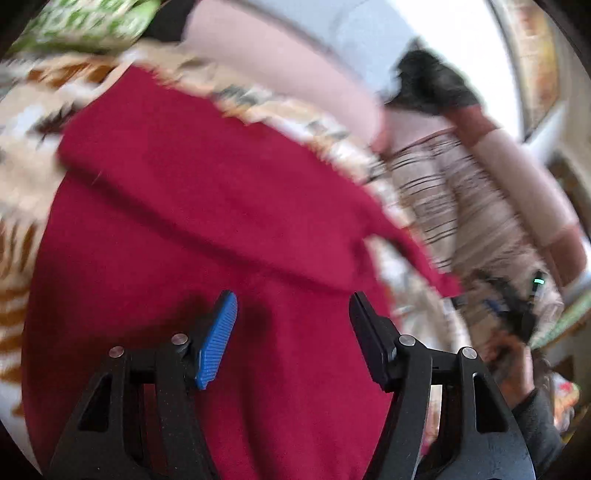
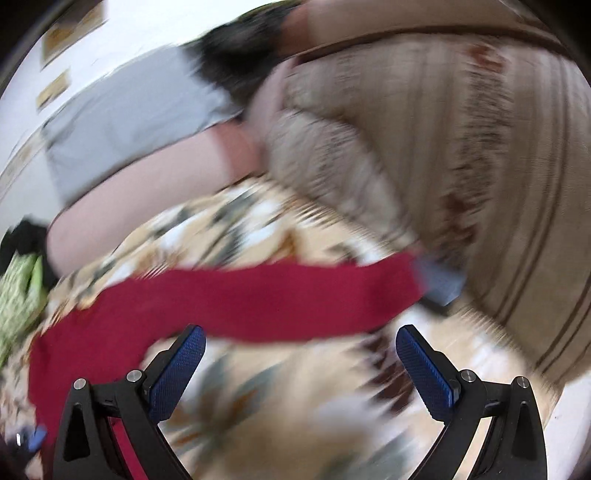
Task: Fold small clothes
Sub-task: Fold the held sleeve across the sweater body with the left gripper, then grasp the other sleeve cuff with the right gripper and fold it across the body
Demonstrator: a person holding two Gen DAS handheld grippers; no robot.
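Red garment (image 1: 207,206) lies spread on the patterned bedspread (image 1: 22,177), 1 fold already across it. Left gripper (image 1: 293,325) hovers above with fingers apart, empty; right gripper (image 2: 301,354) likewise apart, holding nothing, probably repositioning for the next fold

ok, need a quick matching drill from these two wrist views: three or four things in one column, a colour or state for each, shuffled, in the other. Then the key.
Things
1. garment
2. left gripper
3. bedspread
4. cloth at the far edge

Colour or state
A. green and white print
B. plain dark red, a fold running across it
C. open, nothing between the fingers
D. beige with a brown and white pattern

Pairs: 1-B, 2-C, 3-D, 4-A

The right gripper is open too, over the bedspread. Both views are motion-blurred.
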